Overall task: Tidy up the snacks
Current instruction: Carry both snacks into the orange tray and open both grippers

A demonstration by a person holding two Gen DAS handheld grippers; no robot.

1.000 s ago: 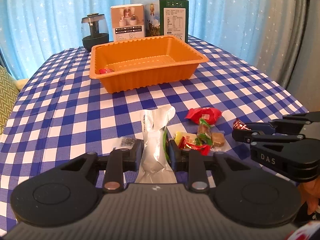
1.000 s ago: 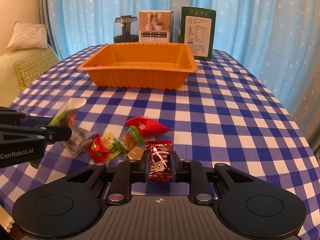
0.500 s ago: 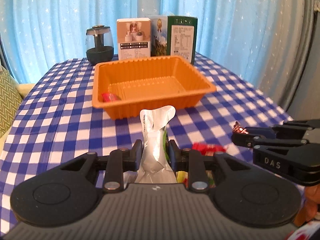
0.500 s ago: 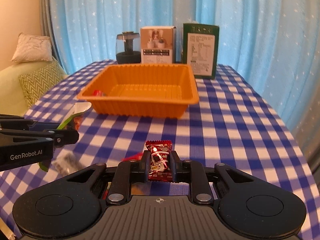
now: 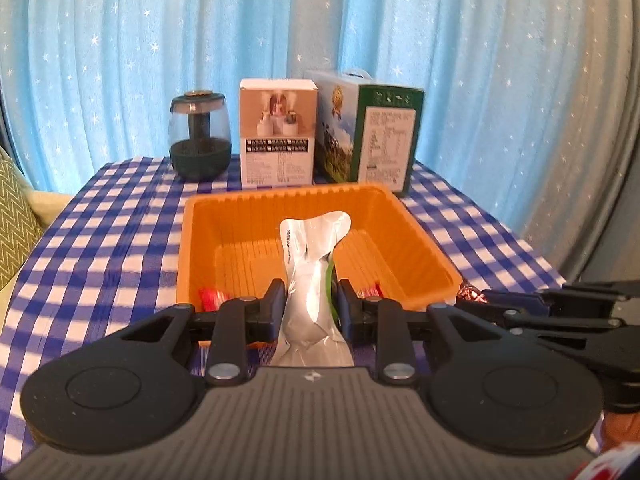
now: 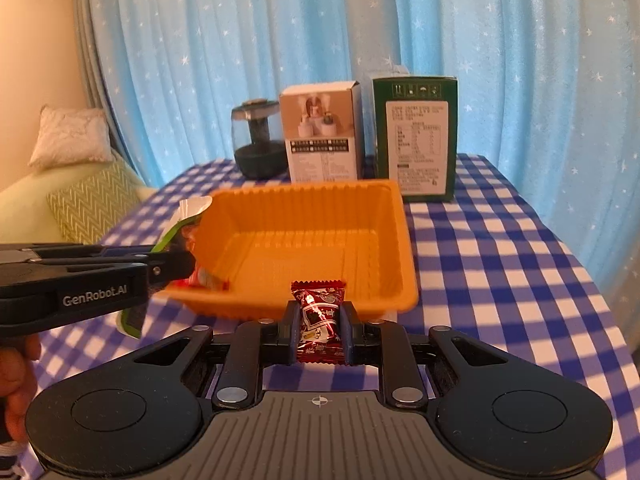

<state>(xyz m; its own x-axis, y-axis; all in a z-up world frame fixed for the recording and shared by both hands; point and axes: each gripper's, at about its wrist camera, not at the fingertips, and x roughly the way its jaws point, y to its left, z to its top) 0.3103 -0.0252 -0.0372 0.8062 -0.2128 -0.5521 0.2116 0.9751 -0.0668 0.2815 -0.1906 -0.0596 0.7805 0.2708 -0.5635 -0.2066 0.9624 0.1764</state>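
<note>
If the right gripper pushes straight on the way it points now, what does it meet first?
Probably the near wall of the orange tray, dead ahead of the right gripper and its held red candy; depth is unclear.

Blurred checkered tablecloth [image 5: 100,248]; small red wrappers [image 5: 212,298] in orange tray [image 5: 420,248] partly hidden behind left tool [image 5: 308,312].

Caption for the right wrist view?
Right gripper holds a red candy just short of the orange tray.
</note>
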